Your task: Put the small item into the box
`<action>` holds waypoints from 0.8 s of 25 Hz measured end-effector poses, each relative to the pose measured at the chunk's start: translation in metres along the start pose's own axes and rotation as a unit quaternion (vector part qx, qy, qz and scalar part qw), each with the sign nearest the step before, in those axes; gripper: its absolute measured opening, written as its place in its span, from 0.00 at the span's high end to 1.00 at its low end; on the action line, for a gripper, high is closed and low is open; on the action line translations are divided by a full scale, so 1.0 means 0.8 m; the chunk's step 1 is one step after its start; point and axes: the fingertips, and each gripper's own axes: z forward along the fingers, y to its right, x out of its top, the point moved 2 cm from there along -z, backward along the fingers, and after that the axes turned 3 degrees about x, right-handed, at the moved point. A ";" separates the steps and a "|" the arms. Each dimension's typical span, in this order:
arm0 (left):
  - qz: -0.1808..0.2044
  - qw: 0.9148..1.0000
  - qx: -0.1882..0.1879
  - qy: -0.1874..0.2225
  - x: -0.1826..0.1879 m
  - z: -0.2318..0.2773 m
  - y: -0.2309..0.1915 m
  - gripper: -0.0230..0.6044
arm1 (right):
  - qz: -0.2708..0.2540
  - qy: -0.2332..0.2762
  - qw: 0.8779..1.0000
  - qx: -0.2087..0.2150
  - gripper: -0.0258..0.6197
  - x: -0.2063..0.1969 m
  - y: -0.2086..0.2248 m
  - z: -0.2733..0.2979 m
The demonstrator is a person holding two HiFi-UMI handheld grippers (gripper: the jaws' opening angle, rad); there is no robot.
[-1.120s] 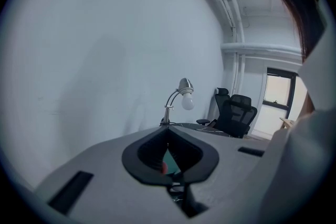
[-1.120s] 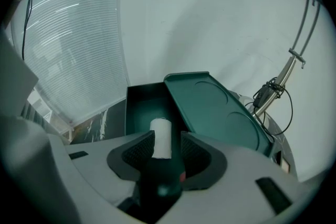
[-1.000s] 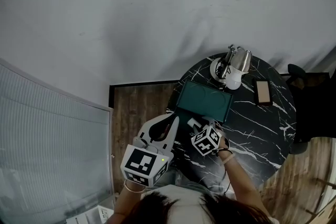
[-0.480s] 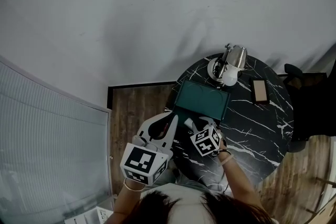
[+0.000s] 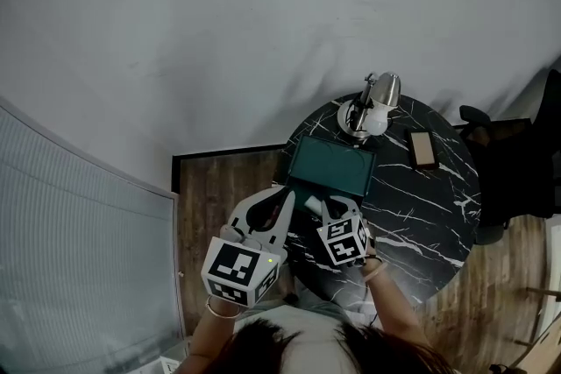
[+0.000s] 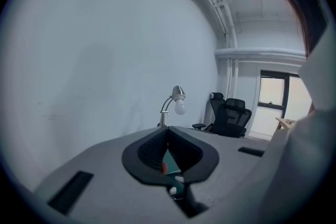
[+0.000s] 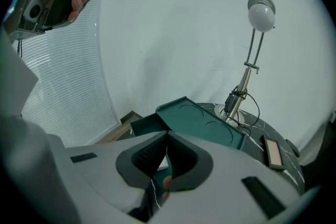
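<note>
1. Markings. The only print I can make out is the black-and-white square pattern on each tool's cube. None of it reads as words.

2. Left gripper [image 5: 285,201]. Its own view shows the jaws together with nothing between the pads. A strip of green and a small reddish spot show through the gap below them. It is held off the near left edge of the table [image 5: 421,206].

3. Box [image 5: 331,169]. It is dark green and stands open on the left part of the black, white-veined table. The right gripper view shows two round recesses pressed into the raised lid, which the head view does not resolve.

4. Right gripper [image 5: 321,206]. Its jaws have just been closing and now stand together. In its own view I see the small item [image 7: 161,163] as a thin white sliver pinched low between the pads, with a fine thread hanging beneath it. It sits just short of the box, not inside it. I cannot identify the item further.

5. Remaining items. A lamp [image 5: 375,101] with a round white bulb stands behind the box. A flat slab [image 5: 423,149] lies to its right. An office chair [image 6: 231,113] shows clearly only in the left gripper view.
</note>
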 end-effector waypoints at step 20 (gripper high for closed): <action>0.015 0.998 -0.035 0.053 0.002 -0.086 0.019 0.95 | 0.072 0.128 0.986 -0.079 0.92 0.059 -0.050 -0.127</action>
